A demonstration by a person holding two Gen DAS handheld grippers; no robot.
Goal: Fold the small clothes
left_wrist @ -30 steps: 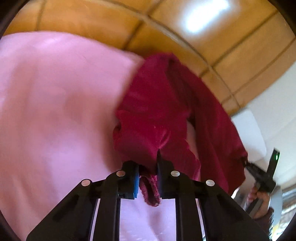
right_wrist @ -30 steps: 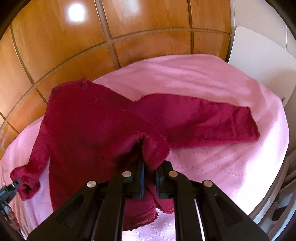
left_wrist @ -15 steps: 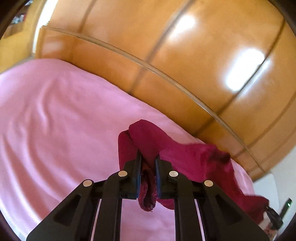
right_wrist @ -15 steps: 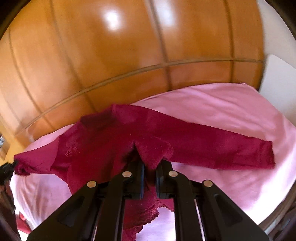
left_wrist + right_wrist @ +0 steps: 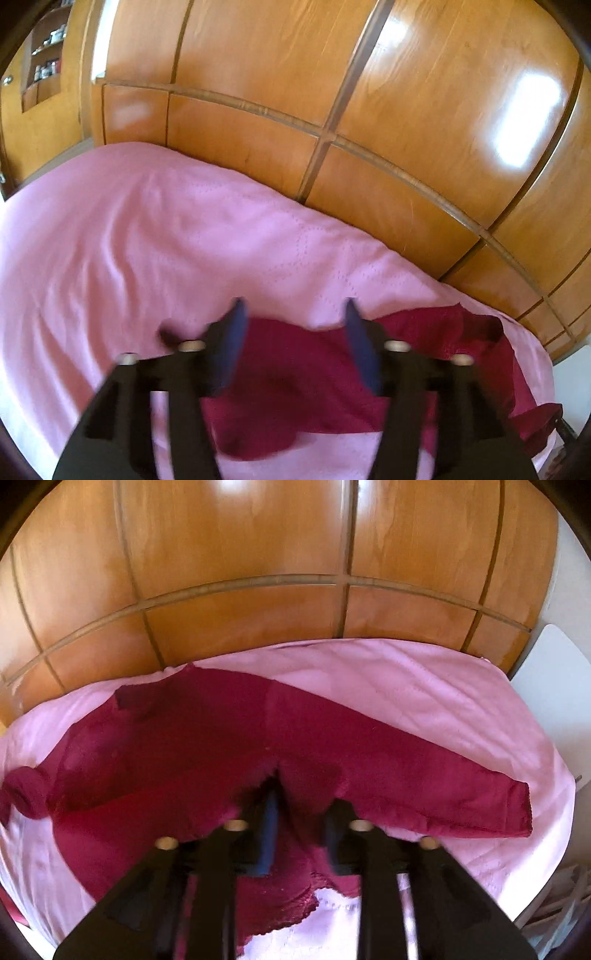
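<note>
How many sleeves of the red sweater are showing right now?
2. One sleeve lies stretched toward the right across the pink bedspread; the other sleeve is bunched at the sweater's left edge.

From where I sit both feeds are bright, lit by warm daylight. In the left wrist view a hard white glare patch [image 5: 526, 122] sits on the glossy wooden wardrobe doors [image 5: 258, 66], with a weaker one further left. The right wrist view shows softer glare along the top edge of the panels. Fisheye bending curves every straight groove in the wood, and black vignette fills the corners. The left gripper [image 5: 293, 314] and the right gripper [image 5: 304, 805] are smeared by motion blur, their edges soft. The pink bedspread [image 5: 129, 240] looks slightly washed out, its folds casting faint shadows
</note>
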